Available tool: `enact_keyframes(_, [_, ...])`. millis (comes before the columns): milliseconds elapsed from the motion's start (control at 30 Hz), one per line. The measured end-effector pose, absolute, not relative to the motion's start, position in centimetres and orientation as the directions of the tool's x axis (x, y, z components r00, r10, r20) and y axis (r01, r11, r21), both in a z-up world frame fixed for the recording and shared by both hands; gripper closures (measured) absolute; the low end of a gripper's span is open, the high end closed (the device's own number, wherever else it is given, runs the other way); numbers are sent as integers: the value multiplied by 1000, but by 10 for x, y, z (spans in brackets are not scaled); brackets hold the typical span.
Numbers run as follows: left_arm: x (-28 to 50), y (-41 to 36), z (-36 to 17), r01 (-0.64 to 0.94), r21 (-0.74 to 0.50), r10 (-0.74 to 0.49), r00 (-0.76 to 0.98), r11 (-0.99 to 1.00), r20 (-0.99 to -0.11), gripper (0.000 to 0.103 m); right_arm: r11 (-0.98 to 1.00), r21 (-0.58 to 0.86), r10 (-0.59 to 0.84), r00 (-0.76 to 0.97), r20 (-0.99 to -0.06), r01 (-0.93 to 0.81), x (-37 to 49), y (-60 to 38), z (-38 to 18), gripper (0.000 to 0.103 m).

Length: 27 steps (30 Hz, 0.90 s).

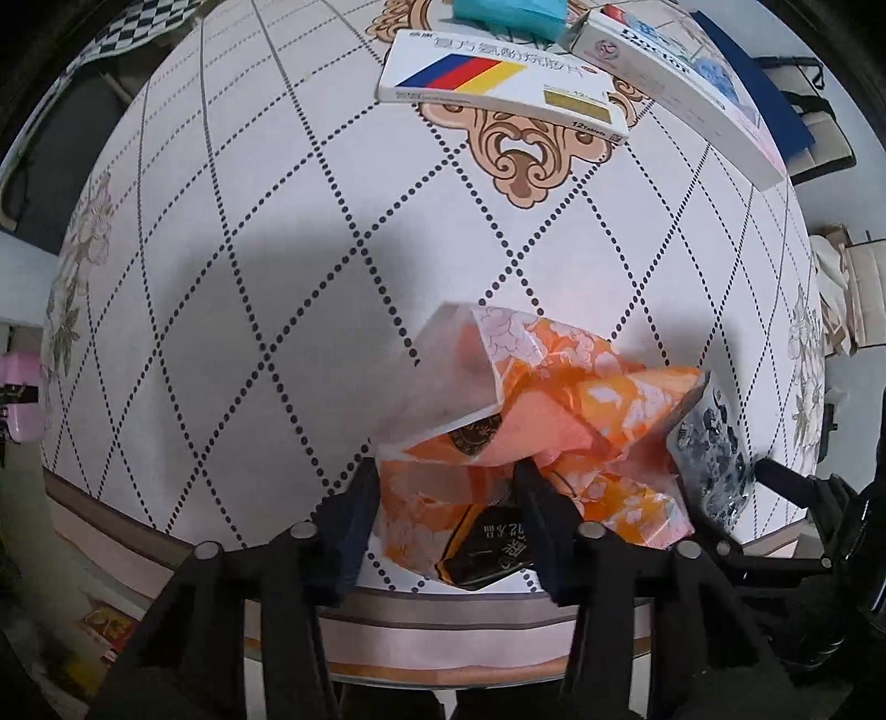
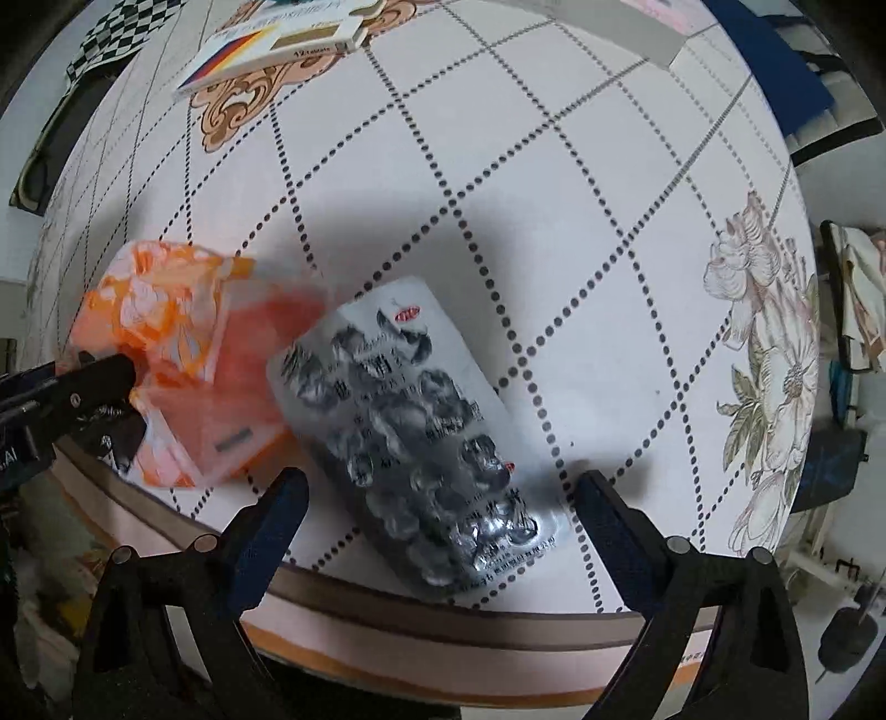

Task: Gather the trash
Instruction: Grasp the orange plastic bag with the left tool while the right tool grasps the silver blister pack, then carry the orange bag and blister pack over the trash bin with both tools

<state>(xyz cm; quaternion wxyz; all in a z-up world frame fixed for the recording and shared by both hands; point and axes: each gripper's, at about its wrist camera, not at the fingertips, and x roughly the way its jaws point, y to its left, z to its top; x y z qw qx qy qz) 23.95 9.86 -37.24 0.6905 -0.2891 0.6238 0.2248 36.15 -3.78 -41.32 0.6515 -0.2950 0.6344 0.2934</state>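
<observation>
An orange and white crumpled wrapper bag (image 1: 531,404) lies at the table's near edge, also in the right wrist view (image 2: 183,354). My left gripper (image 1: 448,493) has its jaws partly closed around the bag's lower part, fingers on either side of it. A silver blister pack (image 2: 410,437) lies flat beside the bag, also in the left wrist view (image 1: 714,448). My right gripper (image 2: 443,498) is open, its fingers on either side of the pack's near end.
A white medicine box with a blue, red and yellow stripe (image 1: 498,83) and a second white box (image 1: 675,83) lie at the far side of the patterned tablecloth (image 1: 277,249). A teal object (image 1: 509,14) sits behind them. The table edge (image 2: 443,615) is close below both grippers.
</observation>
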Motion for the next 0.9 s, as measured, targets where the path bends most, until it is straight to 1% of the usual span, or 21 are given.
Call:
enact_keyframes(33, [239, 98, -371, -673, -118, -47, 123, 730, -991, 63, 662, -22, 6, 35, -999, -749, 362, -38, -413, 13])
enact_keyframes(67, [237, 97, -371, -679, -118, -45, 124, 725, -991, 65, 680, -29, 7, 46, -999, -733, 363, -39, -412, 22])
enact_keyframes(133, [233, 93, -368, -689, -111, -35, 123, 717, -992, 69, 761, -28, 8, 53, -999, -649, 374, -47, -408, 29])
enact_keyframes(200, [230, 89, -365, -693, -101, -22, 122, 714, -992, 71, 827, 9, 21, 14, -1000, -562, 384, -58, -408, 30])
enact_keyframes(267, [225, 86, -363, -698, -99, -20, 121, 710, -992, 72, 876, 87, 62, -67, -996, -474, 396, -67, -408, 29])
enact_keyframes(300, [224, 84, -364, -701, -98, -18, 120, 707, -993, 73, 878, 106, 68, -97, -993, -467, 398, -67, -409, 27])
enact_keyframes(333, [223, 83, -364, -702, -94, -14, 119, 706, -993, 74, 876, 109, 67, -107, -992, -471, 400, -67, -409, 23])
enact_keyframes(367, [219, 81, -364, -703, -89, -8, 118, 706, -993, 75, 871, 98, 60, -92, -994, -481, 402, -66, -409, 20])
enact_keyframes(467, [219, 75, -366, -702, -78, 4, 114, 708, -993, 79, 829, 16, 3, -24, -1000, -559, 402, -59, -410, 20])
enact_keyframes(500, [219, 72, -365, -699, -70, 12, 111, 711, -994, 81, 821, 9, -2, -18, -1000, -571, 401, -59, -411, 17])
enact_keyframes(567, [220, 67, -364, -698, -64, 21, 113, 714, -993, 84, 797, -41, -27, 33, -999, -603, 392, -51, -413, 20])
enact_keyframes(600, [220, 65, -363, -698, -63, 26, 116, 713, -993, 86, 794, -48, -17, 56, -998, -606, 386, -50, -411, 21])
enact_keyframes(700, [216, 61, -359, -701, -62, 35, 123, 711, -992, 91, 799, -42, 3, 74, -997, -600, 374, -50, -410, 33])
enact_keyframes(733, [217, 57, -357, -700, -61, 37, 125, 711, -991, 91, 796, -50, -1, 81, -997, -604, 371, -48, -409, 35])
enact_keyframes(800, [214, 53, -353, -699, -58, 46, 130, 713, -990, 92, 794, -64, -7, 96, -995, -605, 364, -52, -408, 35])
enact_keyframes(900, [212, 48, -345, -699, -63, 52, 142, 712, -989, 94, 805, -41, 4, 76, -997, -591, 361, -50, -405, 35])
